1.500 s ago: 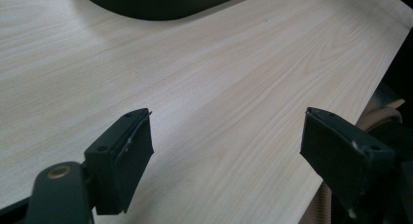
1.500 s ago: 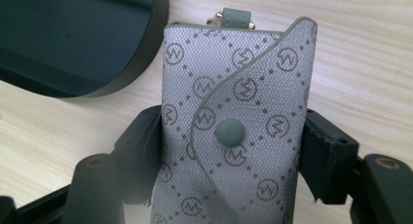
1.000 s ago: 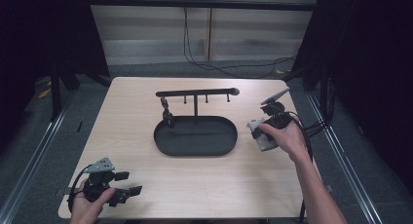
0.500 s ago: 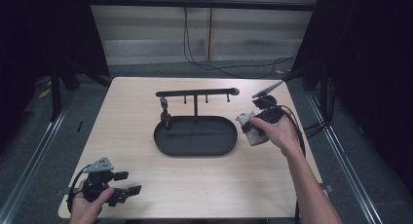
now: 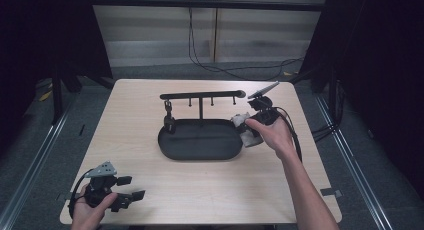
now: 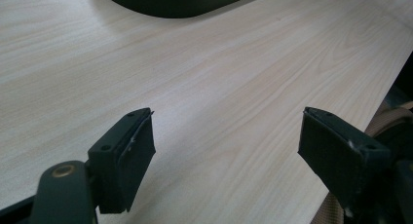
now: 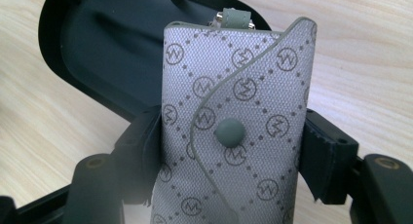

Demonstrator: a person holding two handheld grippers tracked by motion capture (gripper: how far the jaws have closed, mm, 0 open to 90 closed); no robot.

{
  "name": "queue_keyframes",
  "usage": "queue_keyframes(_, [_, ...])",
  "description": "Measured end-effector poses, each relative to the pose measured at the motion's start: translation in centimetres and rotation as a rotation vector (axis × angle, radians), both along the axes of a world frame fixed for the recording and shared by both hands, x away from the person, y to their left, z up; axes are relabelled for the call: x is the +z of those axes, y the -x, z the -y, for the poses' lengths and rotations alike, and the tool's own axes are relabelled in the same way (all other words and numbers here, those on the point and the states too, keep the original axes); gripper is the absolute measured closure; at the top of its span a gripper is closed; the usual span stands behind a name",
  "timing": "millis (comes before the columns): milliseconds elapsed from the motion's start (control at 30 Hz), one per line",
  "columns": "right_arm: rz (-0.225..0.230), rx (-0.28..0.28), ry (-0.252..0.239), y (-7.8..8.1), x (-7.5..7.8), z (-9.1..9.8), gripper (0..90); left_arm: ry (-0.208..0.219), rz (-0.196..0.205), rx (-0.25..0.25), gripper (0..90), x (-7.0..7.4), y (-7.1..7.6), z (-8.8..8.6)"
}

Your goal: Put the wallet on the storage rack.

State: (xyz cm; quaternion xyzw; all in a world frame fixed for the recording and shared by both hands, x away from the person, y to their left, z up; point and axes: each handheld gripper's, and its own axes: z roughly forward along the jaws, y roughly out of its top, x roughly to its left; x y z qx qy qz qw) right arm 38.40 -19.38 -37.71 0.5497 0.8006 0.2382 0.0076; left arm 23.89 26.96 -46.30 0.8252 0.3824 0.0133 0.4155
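The grey patterned key pouch [image 7: 238, 131] is sitting clamped between the two jaws of the right claw [image 7: 234, 151], gripped across its width just below the snap button, so its flap is facing the camera and its metal clip end is pointing away, toward the stand. In the high view the pouch [image 5: 246, 130] is hanging in the air at the right end of the black oval tray [image 5: 200, 152], just under the right tip of the hook bar [image 5: 202, 95]; that placement suggests the clip is being lined up for a hook. The right claw [image 5: 250, 126] is pointing leftward, the forearm reaching in diagonally from the lower right. The left claw [image 5: 131, 187] is resting low at the near left corner of the worktop [image 5: 135, 120], its jaws standing wide apart over bare wood, holding nothing, waiting well apart from the tray.
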Motion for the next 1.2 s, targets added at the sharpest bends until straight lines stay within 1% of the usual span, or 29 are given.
queue_keyframes(33, [0.011, 0.002, 0.0, -0.1, -0.1, -0.1, 32.6, 0.0, -0.001, -0.001, 20.6, 0.0, 0.0, 0.0])
queue_keyframes(67, [0.005, -0.001, -0.007, -0.1, -0.1, -0.2, 32.6, 0.0, -0.001, 0.0, 20.6, 0.0, 0.0, 0.0])
queue_keyframes(167, [0.012, 0.0, -0.015, -0.3, -0.4, -0.7, 32.6, -0.001, -0.001, 0.0, 20.7, 0.0, 0.0, 0.0])
queue_keyframes(233, [0.008, 0.0, -0.021, -0.4, -0.5, -1.1, 32.6, 0.001, -0.001, -0.001, 20.7, 0.0, 0.0, 0.0])
queue_keyframes(367, [0.019, 0.005, -0.031, -0.6, -0.9, -1.8, 32.6, 0.003, 0.002, -0.002, 20.9, 0.1, 0.0, -0.1])
queue_keyframes(500, [0.025, -0.006, -0.034, -0.7, -1.5, -2.2, 32.7, 0.005, 0.003, 0.003, 20.9, 0.1, 0.0, -0.2])
queue_keyframes(567, [0.023, -0.009, -0.05, -0.7, -1.8, -2.4, 32.7, 0.005, 0.002, 0.002, 20.9, 0.1, 0.0, -0.1])
queue_keyframes(600, [0.023, -0.009, -0.05, -0.7, -1.8, -2.4, 32.7, 0.005, 0.002, 0.002, 20.9, 0.1, 0.0, -0.1])
queue_keyframes(633, [0.026, -0.008, -0.054, -0.8, -2.2, -2.6, 32.6, 0.004, 0.003, 0.001, 20.9, 0.1, 0.0, -0.1])
queue_keyframes(767, [0.027, 0.0, -0.06, -1.0, -2.9, -3.1, 32.6, 0.005, 0.001, -0.001, 20.9, 0.1, 0.0, -0.1])
queue_keyframes(800, [0.017, -0.002, -0.064, -1.0, -3.1, -3.3, 32.6, 0.006, 0.001, 0.0, 20.9, 0.1, 0.0, -0.1])
queue_keyframes(833, [0.028, 0.001, -0.063, -1.1, -3.2, -3.4, 32.6, 0.005, 0.002, 0.001, 20.9, 0.1, 0.0, -0.1])
queue_keyframes(867, [0.025, 0.0, -0.067, -1.1, -3.4, -3.6, 32.6, 0.007, 0.002, 0.0, 20.9, 0.1, 0.0, -0.1])
queue_keyframes(900, [0.03, 0.01, -0.066, -1.2, -3.6, -3.7, 32.6, 0.005, 0.001, 0.001, 20.9, 0.1, 0.0, -0.1])
queue_keyframes(933, [0.032, 0.004, -0.068, -1.2, -3.7, -3.8, 32.6, 0.005, 0.001, 0.0, 20.9, 0.1, 0.0, -0.1])
queue_keyframes(1000, [0.04, 0.01, -0.071, -1.3, -4.0, -4.0, 32.6, 0.005, 0.001, 0.0, 20.9, 0.1, 0.0, -0.1])
queue_keyframes(1067, [0.051, -0.001, -0.085, -1.3, -4.2, -4.0, 32.6, 0.006, 0.001, 0.0, 20.9, 0.1, 0.0, -0.1])
queue_keyframes(1133, [0.062, -0.005, -0.083, -1.3, -4.2, -4.0, 32.6, 0.005, 0.0, -0.001, 20.9, 0.1, 0.0, -0.1])
queue_keyframes(1167, [0.074, -0.016, -0.079, -1.3, -4.1, -4.0, 32.6, 0.004, 0.001, -0.002, 20.9, 0.1, 0.1, -0.1])
queue_keyframes(1200, [0.078, -0.021, -0.09, -1.2, -4.1, -3.9, 32.6, 0.005, 0.001, -0.003, 20.9, 0.1, 0.1, -0.2])
